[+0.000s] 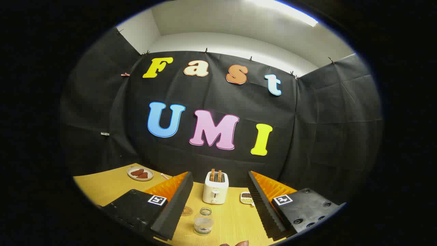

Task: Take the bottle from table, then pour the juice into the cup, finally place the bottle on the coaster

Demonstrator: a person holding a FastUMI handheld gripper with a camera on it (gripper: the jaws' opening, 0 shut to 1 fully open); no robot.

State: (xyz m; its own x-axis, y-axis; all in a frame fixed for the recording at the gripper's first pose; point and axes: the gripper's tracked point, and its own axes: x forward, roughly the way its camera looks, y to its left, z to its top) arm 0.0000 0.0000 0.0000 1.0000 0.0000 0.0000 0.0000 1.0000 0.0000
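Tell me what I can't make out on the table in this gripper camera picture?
- Coaster: partly hidden behind one finger of the open gripper.
- Small dish beside the toaster: contents too small to identify, edge covered by the other finger.
- Glass jar between the fingers: too small to judge what it holds.
- Something nearest the camera: cut off by the picture's edge.

There is one gripper [218, 205], and it has two fingers [174, 205], spread wide apart with nothing held between them. One table [102, 186] sits under it all. On the table there is one toaster [215, 188], and two slices of toast [215, 175] stick up out of it. One clear glass jar [203, 221] stands between the fingers. One round coaster [186, 210] lies beside the jar. One plate [140, 173] is by the wall, and it has two brown pieces of food on it. One small dish [246, 198] sits next to the toaster
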